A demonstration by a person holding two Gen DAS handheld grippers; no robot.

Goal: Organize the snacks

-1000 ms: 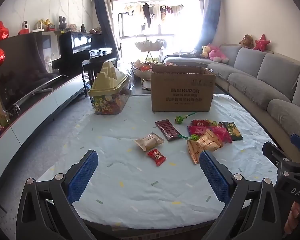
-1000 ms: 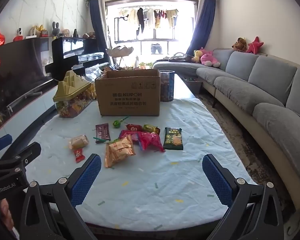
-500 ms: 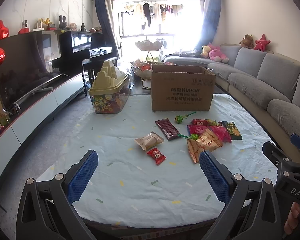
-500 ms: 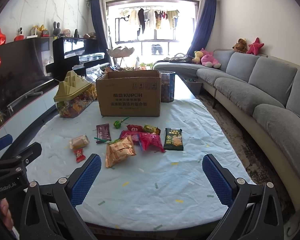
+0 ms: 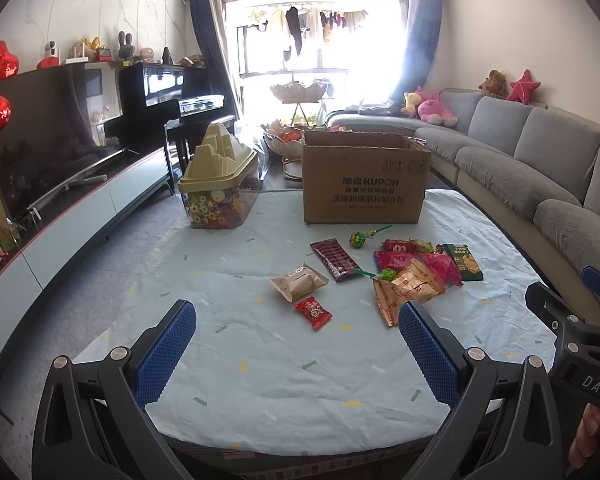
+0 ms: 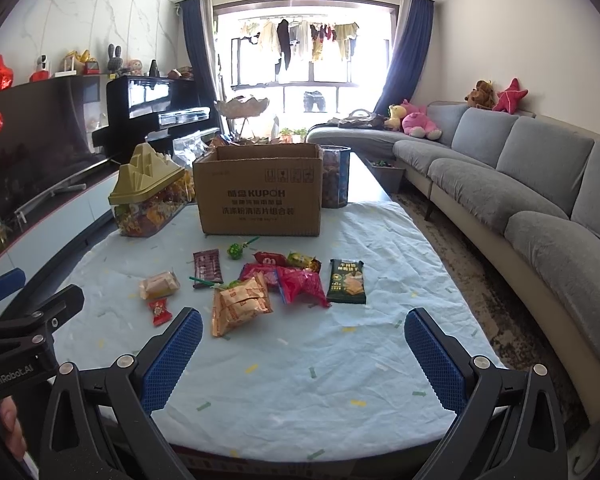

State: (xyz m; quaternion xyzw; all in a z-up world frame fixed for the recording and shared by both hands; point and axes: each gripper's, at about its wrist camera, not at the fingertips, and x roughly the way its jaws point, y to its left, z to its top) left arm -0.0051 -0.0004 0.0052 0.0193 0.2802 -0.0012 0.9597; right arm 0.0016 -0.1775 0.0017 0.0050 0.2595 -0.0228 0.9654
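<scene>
Several snack packets lie mid-table on a pale blue cloth [image 5: 260, 360]: a small red candy [image 5: 313, 312], a beige packet [image 5: 298, 282], a dark red bar [image 5: 335, 259], an orange bag [image 5: 408, 290], a pink bag [image 6: 300, 284], a dark green packet [image 6: 347, 281] and a green lollipop [image 6: 236, 250]. An open cardboard box [image 5: 366, 182] stands behind them. My left gripper [image 5: 296, 350] is open and empty near the table's front edge. My right gripper [image 6: 304, 354] is open and empty, to the right of the left one.
A clear container with a gold mountain-shaped lid [image 5: 220, 184] stands at the back left of the table. A dark tub [image 6: 336, 176] sits behind the box. A grey sofa [image 6: 540, 184] runs along the right. A TV cabinet [image 5: 80, 208] and piano [image 5: 160, 100] are at left.
Both grippers have drifted slightly closer to the table. Nothing on the table has moved.
</scene>
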